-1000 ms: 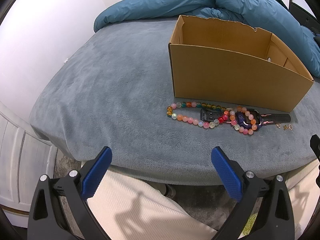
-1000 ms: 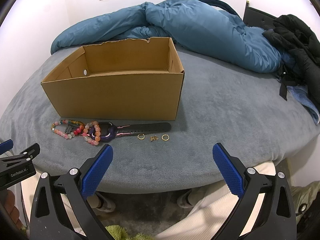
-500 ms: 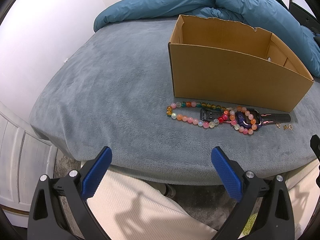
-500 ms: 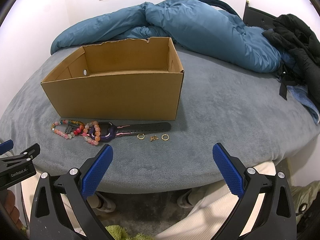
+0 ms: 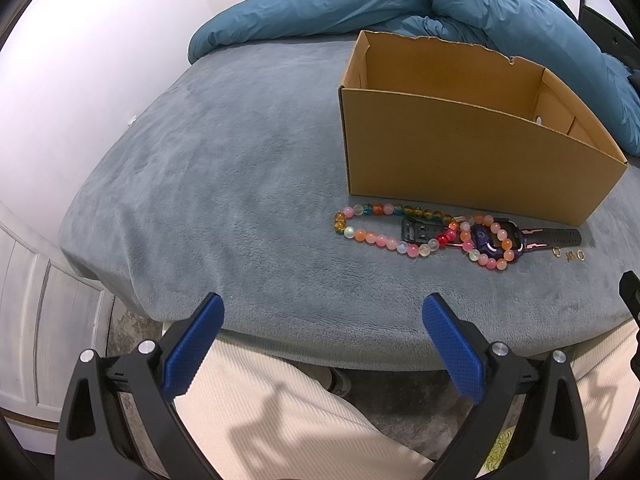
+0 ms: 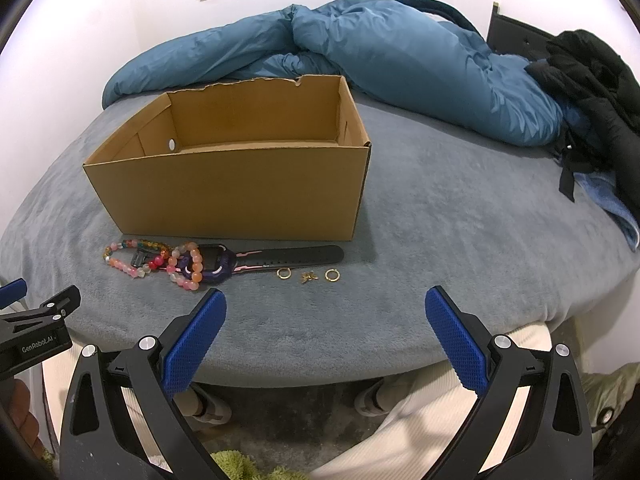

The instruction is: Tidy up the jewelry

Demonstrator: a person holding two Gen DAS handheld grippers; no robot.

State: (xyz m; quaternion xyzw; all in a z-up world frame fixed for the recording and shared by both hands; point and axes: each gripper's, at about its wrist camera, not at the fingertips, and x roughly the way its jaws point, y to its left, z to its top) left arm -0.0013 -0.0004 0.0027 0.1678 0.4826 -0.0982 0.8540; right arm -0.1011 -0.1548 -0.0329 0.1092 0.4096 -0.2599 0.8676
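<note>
An open cardboard box [image 5: 460, 152] [image 6: 240, 192] stands on the grey bed blanket [image 5: 224, 184]. In front of it lie a multicoloured bead necklace [image 5: 376, 236] [image 6: 124, 264], a pink-orange bead bracelet [image 5: 486, 242] [image 6: 188, 266] draped over a purple watch with a black strap [image 5: 560, 236] [image 6: 280, 257], two gold rings [image 6: 285, 273] [image 6: 332, 275] and a small gold charm [image 6: 309, 277]. My left gripper [image 5: 320, 316] is open and empty, held short of the bed edge. My right gripper [image 6: 325, 312] is open and empty, just short of the rings.
A blue duvet [image 6: 380, 56] is bunched behind the box. Black clothing [image 6: 592, 80] lies at the right. A white door [image 5: 36, 300] stands at the left. The person's cream trousers [image 5: 288, 412] show below the bed edge.
</note>
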